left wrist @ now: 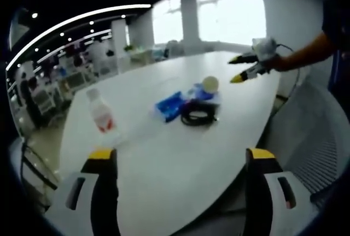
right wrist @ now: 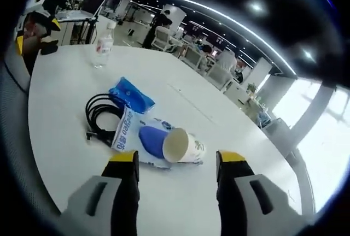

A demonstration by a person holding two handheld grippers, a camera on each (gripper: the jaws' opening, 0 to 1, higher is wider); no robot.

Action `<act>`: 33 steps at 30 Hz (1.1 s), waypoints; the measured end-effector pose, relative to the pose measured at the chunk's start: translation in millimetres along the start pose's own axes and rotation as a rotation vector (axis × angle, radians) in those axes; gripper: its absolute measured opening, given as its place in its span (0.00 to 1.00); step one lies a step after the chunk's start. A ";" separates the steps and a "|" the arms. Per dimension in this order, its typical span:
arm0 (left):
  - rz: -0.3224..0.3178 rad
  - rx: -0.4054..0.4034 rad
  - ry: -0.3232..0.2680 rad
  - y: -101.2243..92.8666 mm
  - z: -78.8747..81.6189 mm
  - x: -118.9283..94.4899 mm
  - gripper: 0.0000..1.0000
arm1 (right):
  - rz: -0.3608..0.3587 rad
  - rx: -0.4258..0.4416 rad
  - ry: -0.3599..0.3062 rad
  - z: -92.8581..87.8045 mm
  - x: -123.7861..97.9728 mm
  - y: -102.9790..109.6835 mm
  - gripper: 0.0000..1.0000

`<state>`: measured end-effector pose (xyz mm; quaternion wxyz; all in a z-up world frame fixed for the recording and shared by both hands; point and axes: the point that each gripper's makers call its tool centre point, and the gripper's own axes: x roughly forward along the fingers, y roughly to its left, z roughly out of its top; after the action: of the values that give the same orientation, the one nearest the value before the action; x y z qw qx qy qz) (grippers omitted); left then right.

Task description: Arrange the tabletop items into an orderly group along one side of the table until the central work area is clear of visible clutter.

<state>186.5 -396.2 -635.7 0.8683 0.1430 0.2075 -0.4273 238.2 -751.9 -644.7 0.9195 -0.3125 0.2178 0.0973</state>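
Right gripper view: right gripper [right wrist: 178,162] is being held just above the white table [right wrist: 54,137], jaws spread apart, nothing between them. Just past the tips a paper cup [right wrist: 182,146] is lying on its side, mouth facing the camera, resting on a white-and-blue packet [right wrist: 131,132]. Touching that packet's left side, a coiled black cable [right wrist: 98,116] is lying flat. Beyond it a blue pouch [right wrist: 131,98] is being overlapped by the packet's edge. Far back near the table edge a water bottle [right wrist: 104,45] is standing upright, well apart from the cluster.

Left gripper view: left gripper [left wrist: 180,157] is being held low over the near table edge, jaws released, empty. The same cluster is being seen mid-table, bottle left of it. The right gripper is being held over the far right edge
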 end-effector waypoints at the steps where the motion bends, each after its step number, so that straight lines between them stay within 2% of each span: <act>1: -0.002 0.002 0.001 -0.6 0.0 0.1 0.94 | 0.001 -0.003 0.000 0.2 0.9 -0.1 0.53; 9: -0.011 0.007 0.009 -2.4 -1.6 0.7 0.93 | 0.014 -0.036 0.034 -8.0 18.8 -4.5 0.43; 20: -0.013 0.005 0.013 -2.8 -2.7 1.2 0.92 | 0.015 -0.051 0.071 -13.8 34.8 -12.2 0.37; 28: -0.015 0.003 0.023 -3.1 -4.7 1.3 0.89 | 0.016 -0.040 0.085 -17.0 43.6 -14.9 0.31; 33: -0.015 0.003 0.027 -3.1 -5.4 1.4 0.89 | 0.018 -0.062 0.085 -14.9 49.5 -14.3 0.26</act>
<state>183.5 -396.7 -641.4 0.8619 0.1485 0.2198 -0.4321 281.5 -770.2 -670.5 0.8983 -0.3427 0.2564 0.0989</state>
